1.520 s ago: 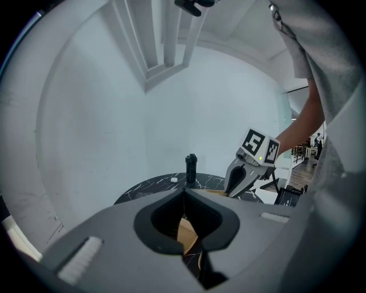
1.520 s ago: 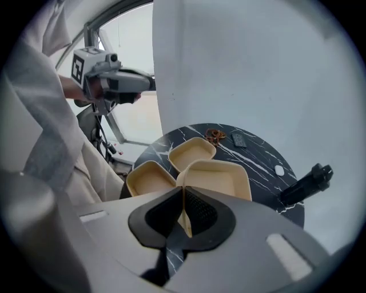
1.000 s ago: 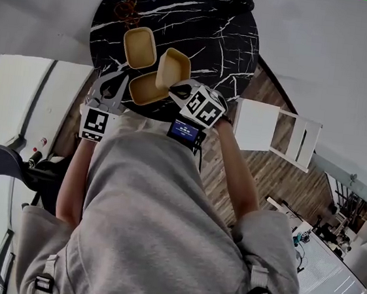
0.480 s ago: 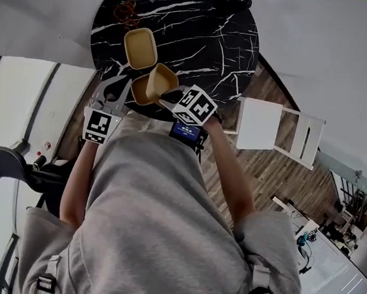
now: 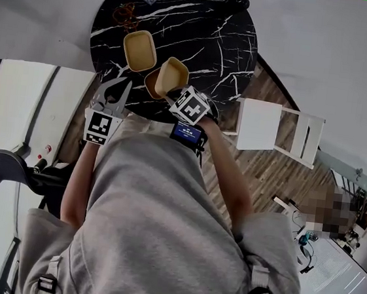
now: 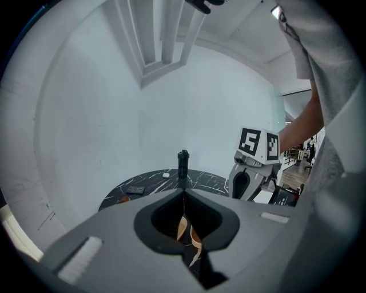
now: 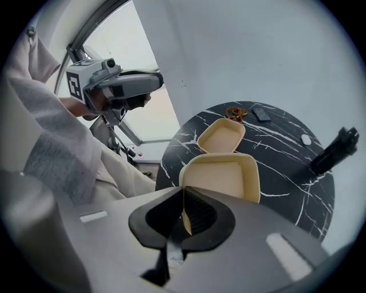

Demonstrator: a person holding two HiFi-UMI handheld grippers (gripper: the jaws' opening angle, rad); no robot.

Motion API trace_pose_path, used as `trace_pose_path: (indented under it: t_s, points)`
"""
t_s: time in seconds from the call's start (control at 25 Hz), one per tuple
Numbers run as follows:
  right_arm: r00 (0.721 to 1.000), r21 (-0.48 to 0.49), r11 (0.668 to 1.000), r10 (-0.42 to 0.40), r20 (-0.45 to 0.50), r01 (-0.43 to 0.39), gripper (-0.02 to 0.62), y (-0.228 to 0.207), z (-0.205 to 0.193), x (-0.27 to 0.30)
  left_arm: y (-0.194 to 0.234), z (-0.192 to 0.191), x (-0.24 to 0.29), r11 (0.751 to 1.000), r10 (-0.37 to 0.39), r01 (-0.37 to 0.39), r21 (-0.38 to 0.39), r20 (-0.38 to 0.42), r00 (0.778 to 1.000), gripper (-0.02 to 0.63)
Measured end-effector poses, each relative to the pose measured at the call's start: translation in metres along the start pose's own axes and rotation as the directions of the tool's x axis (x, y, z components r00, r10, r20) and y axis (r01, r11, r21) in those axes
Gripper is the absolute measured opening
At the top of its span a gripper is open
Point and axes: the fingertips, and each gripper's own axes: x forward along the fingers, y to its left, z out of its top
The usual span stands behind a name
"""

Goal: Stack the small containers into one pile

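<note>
**Grippers.** The right gripper [image 7: 184, 193] has its jaws pinched tight on the near rim of 1 tan container [image 7: 222, 176]. It holds this container tilted above the near part of the table [image 7: 289, 171]. The left gripper [image 6: 184, 196] has its jaws fully together with nothing between them. It is held off the table's near left edge, clear of every container.

**Hidden or unclear.**
- A second tan container [image 5: 149, 84] lies directly under the held one, and only a sliver of its rim shows in the head view.
- Whether these 2 touch cannot be told, and the right gripper view hides the lower one completely.
- A third container [image 5: 140, 50] sits open and upright farther back, left of centre, apart from the other 2.
- At the far edge lie a small white item [image 7: 306, 139], a flat dark item [image 7: 261, 114] and a reddish-brown tangle [image 7: 234, 112] — all too small to identify.
- A black bottle [image 6: 183, 163] stands at the far edge too.

**Surface and room.**
- The table is round, black with white veining.
- The walls [image 6: 86, 114] are plain white.
- A wood-plank floor [image 5: 278, 180] shows on the right, with a white stool [image 5: 265, 126] just beside the table.
- A window [image 7: 123, 40] lies to the left.
- The person's grey top [image 5: 161, 226] fills the near half of the head view and cuts off the floor there.
</note>
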Motion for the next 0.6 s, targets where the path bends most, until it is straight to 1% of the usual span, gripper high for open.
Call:
trace_pose_path:
  t_s: [0.08,0.16,0.28,0.36,0.44,0.48,0.52,0.56,0.6]
  points:
    - [0.999,0.015,0.999,-0.049,-0.004,0.049,0.025,-0.01,-0.005,0.0,-0.003,0.0,0.002,1.0,-0.008,0.008,0.002,0.001,1.0,0.002]
    - [0.994,0.05,0.993,-0.104,-0.013,0.105,0.025,-0.025,-0.015,-0.004,-0.006,0.0,0.003,1.0,-0.015,0.015,0.006,0.003,1.0,0.002]
    - [0.984,0.095,0.98,-0.178,0.011,0.176,0.025,-0.048,-0.026,-0.021,-0.007,0.002,0.005,1.0,-0.021,0.021,0.009,0.005,1.0,0.002]
    - [0.978,0.127,0.972,-0.204,0.046,0.197,0.025,-0.056,-0.023,-0.038,-0.007,0.003,0.007,1.0,-0.022,0.022,0.007,0.005,1.0,0.002]
    - [0.972,0.174,0.965,-0.213,0.101,0.194,0.025,-0.063,-0.016,-0.053,-0.007,0.004,0.008,1.0,-0.026,0.026,0.006,0.005,1.0,0.002]
    - [0.967,0.178,0.964,-0.223,0.123,0.199,0.025,-0.066,-0.014,-0.06,-0.008,0.004,0.009,1.0,-0.029,0.029,0.007,0.005,1.0,0.002]
    - [0.962,0.142,0.965,-0.24,0.129,0.221,0.025,-0.07,-0.014,-0.065,-0.009,0.003,0.01,0.999,-0.032,0.032,0.008,0.005,0.999,0.002]
    - [0.957,0.063,0.963,-0.266,0.114,0.26,0.025,-0.073,-0.017,-0.067,-0.01,0.003,0.01,0.999,-0.035,0.035,0.008,0.005,0.999,0.002]
    - [0.951,-0.034,0.953,-0.299,0.077,0.303,0.025,-0.077,-0.023,-0.068,-0.011,0.003,0.01,0.999,-0.038,0.038,0.008,0.005,0.999,0.002]
